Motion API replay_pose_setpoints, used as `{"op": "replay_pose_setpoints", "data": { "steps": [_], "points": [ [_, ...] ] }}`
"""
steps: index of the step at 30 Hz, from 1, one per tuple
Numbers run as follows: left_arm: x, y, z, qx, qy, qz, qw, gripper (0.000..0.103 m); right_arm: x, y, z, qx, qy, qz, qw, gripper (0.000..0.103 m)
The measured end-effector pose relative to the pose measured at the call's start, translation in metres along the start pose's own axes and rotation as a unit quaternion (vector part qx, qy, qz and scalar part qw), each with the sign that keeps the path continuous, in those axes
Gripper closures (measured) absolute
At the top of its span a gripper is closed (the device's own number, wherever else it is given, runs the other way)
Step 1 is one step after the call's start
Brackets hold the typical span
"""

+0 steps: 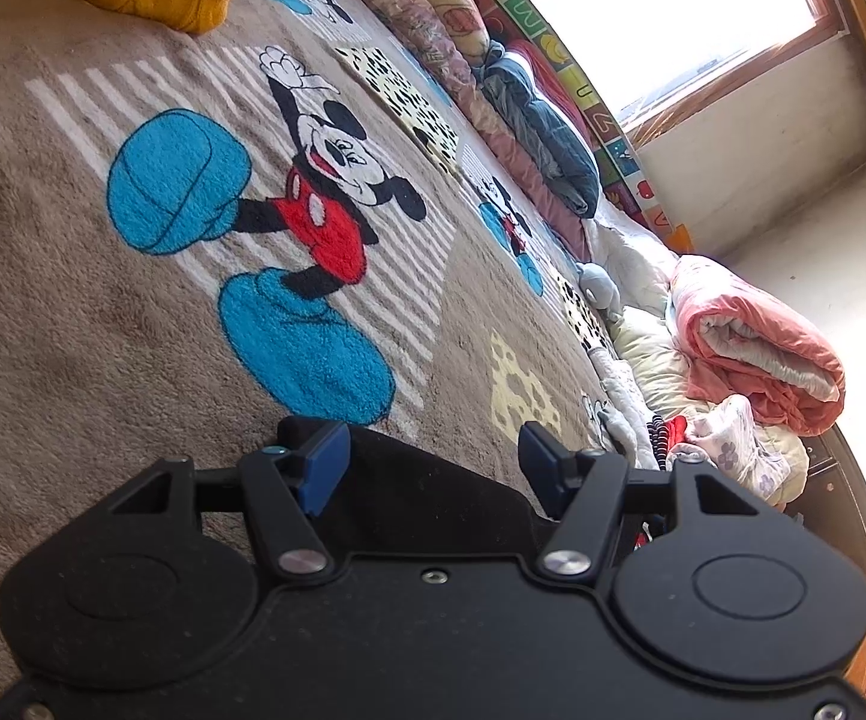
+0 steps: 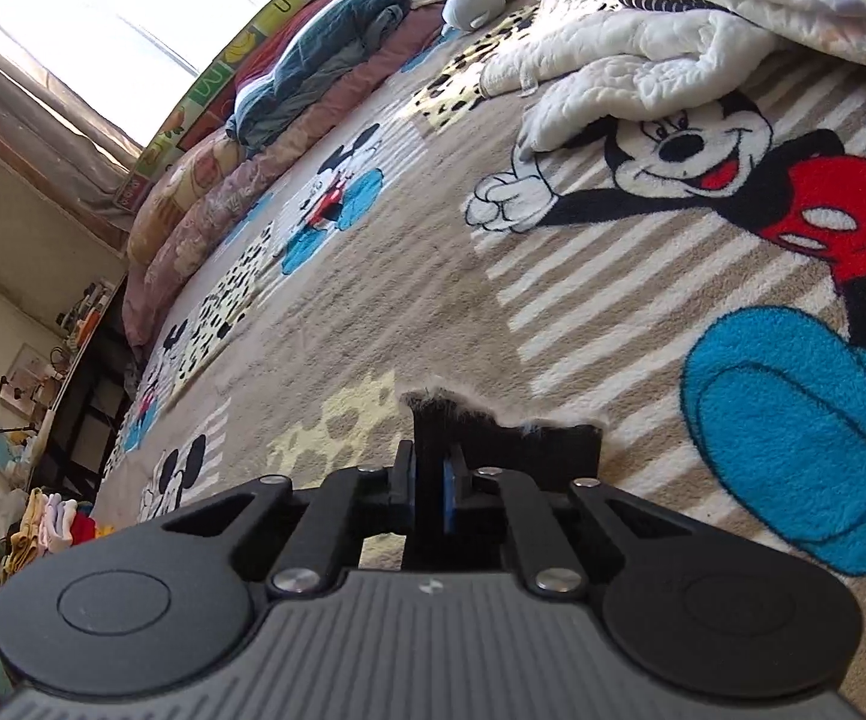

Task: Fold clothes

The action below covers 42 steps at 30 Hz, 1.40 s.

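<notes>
Left wrist view: my left gripper [image 1: 433, 468] stands about half open over a black garment [image 1: 433, 492] lying on the cartoon blanket [image 1: 133, 330] on the bed, pads clear of the cloth, so I'd lower it and bite a full edge, not fluff. Right wrist view: my right gripper [image 2: 433, 495] is pinched narrow on an edge of that black garment [image 2: 553, 450]; I'd lift it level with the left for a flat fold.

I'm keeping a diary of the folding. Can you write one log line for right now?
right gripper: shut on black cloth | left gripper: open over black cloth | surface: cartoon blanket
</notes>
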<state>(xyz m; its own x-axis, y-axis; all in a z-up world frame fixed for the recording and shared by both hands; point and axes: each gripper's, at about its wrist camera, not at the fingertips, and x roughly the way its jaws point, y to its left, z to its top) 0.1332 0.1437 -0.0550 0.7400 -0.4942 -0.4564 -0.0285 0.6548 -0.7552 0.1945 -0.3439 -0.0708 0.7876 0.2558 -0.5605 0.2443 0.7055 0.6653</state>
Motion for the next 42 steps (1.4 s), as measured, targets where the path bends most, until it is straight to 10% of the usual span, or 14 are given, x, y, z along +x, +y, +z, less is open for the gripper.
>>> {"op": "replay_pose_setpoints", "data": {
  "steps": [5,10,15,27,32,35,42],
  "points": [
    [-0.001,0.003,0.001,-0.009,0.000,-0.003,1.0000,0.041,-0.055,0.002,0.000,-0.029,-0.098,0.133,0.986,0.093],
    [-0.001,0.001,0.002,-0.014,0.001,-0.014,0.9998,0.041,-0.066,-0.058,-0.005,0.024,-0.060,0.009,0.998,0.084],
    [0.004,-0.001,-0.002,-0.006,0.007,-0.008,0.9999,0.041,-0.067,-0.078,0.000,0.031,-0.046,-0.039,0.998,0.045],
    [0.010,0.006,-0.002,-0.005,0.008,0.013,0.9999,0.040,-0.011,-0.052,0.016,-0.141,0.045,-0.066,0.987,0.044],
    [0.014,0.006,0.000,-0.004,0.011,0.013,0.9999,0.040,-0.002,-0.055,0.014,-0.156,0.033,-0.048,0.986,0.049],
    [0.017,0.007,0.001,-0.006,0.012,0.011,0.9998,0.040,0.001,-0.058,0.015,-0.148,0.040,-0.021,0.988,0.093],
    [0.017,0.008,0.002,-0.012,0.015,0.004,0.9998,0.040,-0.033,-0.034,0.030,-0.176,-0.047,0.059,0.982,0.095]
  ]
}}
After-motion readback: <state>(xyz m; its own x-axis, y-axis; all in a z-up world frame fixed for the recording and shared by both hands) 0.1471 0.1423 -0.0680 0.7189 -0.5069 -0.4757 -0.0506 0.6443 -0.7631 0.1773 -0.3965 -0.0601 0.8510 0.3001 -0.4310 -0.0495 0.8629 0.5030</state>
